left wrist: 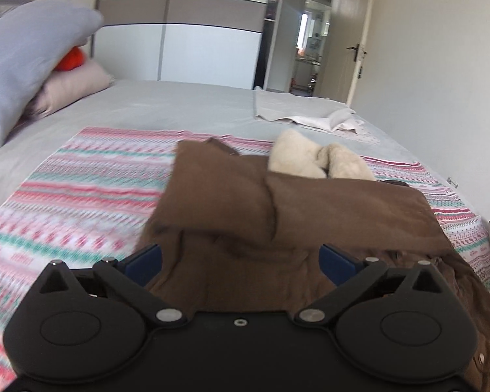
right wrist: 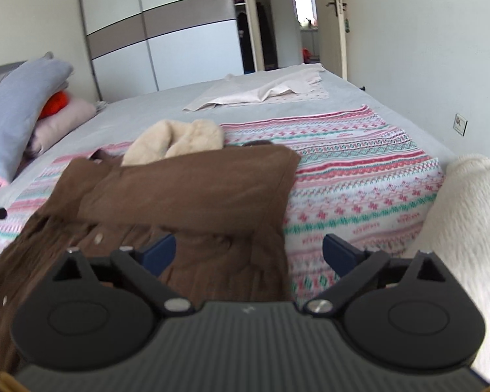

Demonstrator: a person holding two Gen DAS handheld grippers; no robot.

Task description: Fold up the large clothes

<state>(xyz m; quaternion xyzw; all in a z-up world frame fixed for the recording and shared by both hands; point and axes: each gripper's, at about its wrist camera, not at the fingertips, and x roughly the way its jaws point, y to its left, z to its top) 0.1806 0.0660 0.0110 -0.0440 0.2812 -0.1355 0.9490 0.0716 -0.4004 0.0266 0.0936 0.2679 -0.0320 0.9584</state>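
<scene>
My tongs over the brown coat

My left gripper (left wrist: 241,261) is wide open with nothing in it. The brown coat (left wrist: 277,209) lies folded on the striped blanket (left wrist: 81,189), its fluffy cream collar (left wrist: 317,158) sticking out behind.

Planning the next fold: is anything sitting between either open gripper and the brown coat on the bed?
Nothing visible stands in the way. The brown coat lies directly ahead of the open left gripper and the open right gripper, on the patterned blanket. The cream fleece lining lies beyond its folded part.
</scene>
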